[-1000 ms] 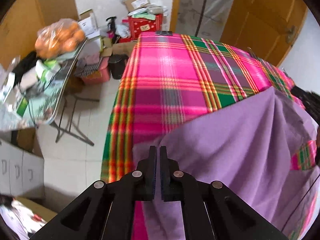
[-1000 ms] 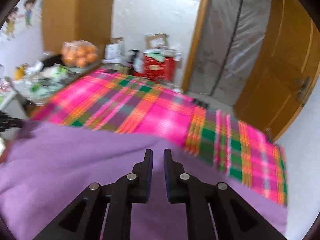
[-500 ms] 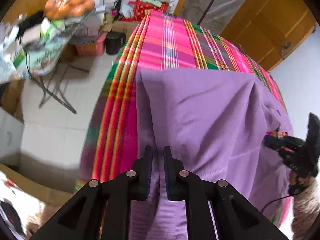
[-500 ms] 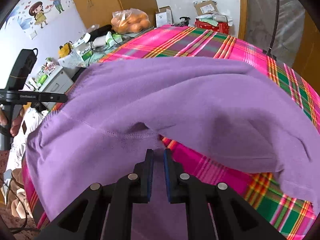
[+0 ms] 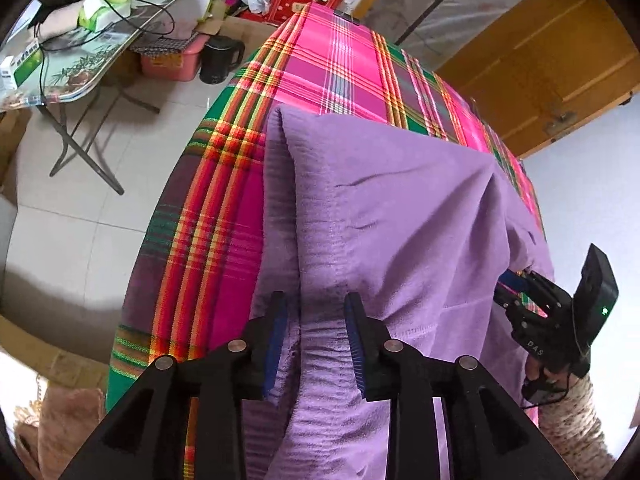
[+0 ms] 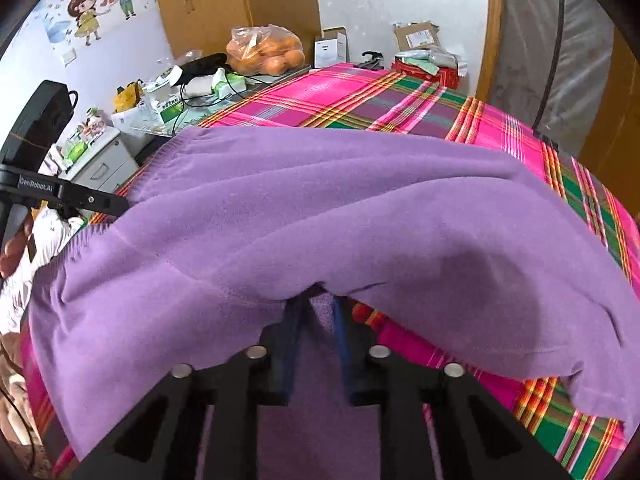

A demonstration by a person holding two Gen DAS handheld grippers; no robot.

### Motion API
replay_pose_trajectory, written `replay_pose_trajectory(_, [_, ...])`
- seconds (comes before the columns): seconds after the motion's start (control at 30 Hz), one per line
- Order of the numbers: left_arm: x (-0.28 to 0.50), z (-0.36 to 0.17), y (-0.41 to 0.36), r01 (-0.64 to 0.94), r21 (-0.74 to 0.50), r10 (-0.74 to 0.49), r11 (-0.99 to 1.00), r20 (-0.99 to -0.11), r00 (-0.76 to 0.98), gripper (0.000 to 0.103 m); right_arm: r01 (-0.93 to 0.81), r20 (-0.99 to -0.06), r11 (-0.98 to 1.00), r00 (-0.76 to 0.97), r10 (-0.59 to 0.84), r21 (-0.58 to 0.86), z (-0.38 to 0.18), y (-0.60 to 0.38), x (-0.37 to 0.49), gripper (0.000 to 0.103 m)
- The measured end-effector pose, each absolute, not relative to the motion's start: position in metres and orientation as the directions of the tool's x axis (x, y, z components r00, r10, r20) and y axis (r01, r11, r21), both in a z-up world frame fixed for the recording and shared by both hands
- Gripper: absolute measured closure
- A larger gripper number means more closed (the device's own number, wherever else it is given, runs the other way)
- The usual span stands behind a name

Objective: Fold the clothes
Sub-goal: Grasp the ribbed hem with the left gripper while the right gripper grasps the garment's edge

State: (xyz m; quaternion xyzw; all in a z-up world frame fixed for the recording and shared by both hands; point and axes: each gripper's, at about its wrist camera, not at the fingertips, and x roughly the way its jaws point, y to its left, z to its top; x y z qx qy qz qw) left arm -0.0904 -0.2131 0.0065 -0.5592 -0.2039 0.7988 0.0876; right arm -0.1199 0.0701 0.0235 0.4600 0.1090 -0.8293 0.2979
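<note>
With the purple sweater [image 5: 400, 216] doubled over w/ a bulge on the plaid-covered desk [image 5: 224, 208], left claw [image 5: 316, 336] and right claw [image 6: 318, 340] both parted at its near edge, fold prob. mid-way, flattening left.

bright, even daylight — sharp focus, heavy fisheye bending at edges.

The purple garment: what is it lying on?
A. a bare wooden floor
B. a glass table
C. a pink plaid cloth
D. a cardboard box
C: the purple garment is spread over the pink plaid cloth, which shows around its edges in both views.
</note>
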Motion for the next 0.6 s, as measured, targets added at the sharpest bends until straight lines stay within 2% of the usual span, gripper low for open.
replay_pose_trajectory(0.1, [-0.091,0.007,-0.211,0.088,-0.401,0.345,-0.912,-0.865,-0.364,0.073,0.588,-0.834,-0.801,-0.385,-0.395,0.108,0.025,0.069,-0.118,0.096])
replay_pose_trajectory(0.3, [-0.094,0.008,-0.21,0.075,-0.357,0.305,-0.931,-0.876,-0.374,0.073,0.56,-0.811,-0.798,-0.348,-0.471,0.223,0.037,0.082,-0.105,0.097])
replay_pose_trajectory(0.43, [-0.096,0.008,-0.21,0.067,-0.332,0.283,-0.941,-0.88,-0.381,0.086,0.537,-0.769,-0.792,-0.362,-0.526,0.29,0.052,0.095,-0.092,0.097])
replay_pose_trajectory(0.6, [-0.094,0.007,-0.215,0.068,-0.347,0.295,-0.935,-0.873,-0.388,0.09,0.493,-0.731,-0.808,-0.411,-0.544,0.324,0.057,0.108,-0.068,0.097])
